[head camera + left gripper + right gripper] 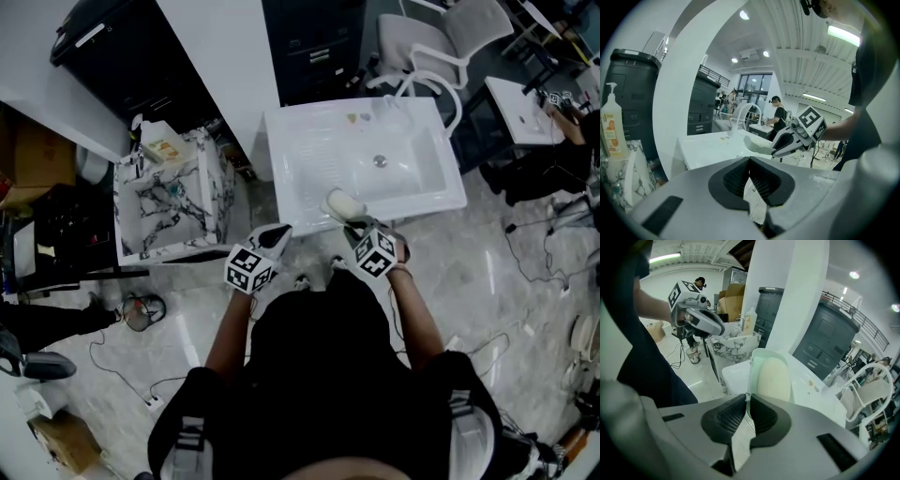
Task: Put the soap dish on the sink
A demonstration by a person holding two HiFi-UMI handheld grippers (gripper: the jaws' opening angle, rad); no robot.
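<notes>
A pale green soap dish [341, 203] with a cream bar of soap in it hangs tilted over the front edge of the white sink [422, 192]. My right gripper [353, 225] is shut on the dish's near rim. In the right gripper view the rim sits pinched between the jaws of the right gripper [748, 397], with the soap dish [769, 373] rising above them. My left gripper [280, 233] is shut and empty, just off the sink's front left corner. The left gripper view shows its own closed left gripper [749, 162] and the soap dish [758, 143] beyond.
A marble-patterned cabinet [169, 202] with a pump bottle [611, 124] stands left of the sink. A white pillar [220, 56] and dark bins [112, 37] lie behind. A white chair [441, 42] is beyond the sink. Cables run over the floor [525, 281].
</notes>
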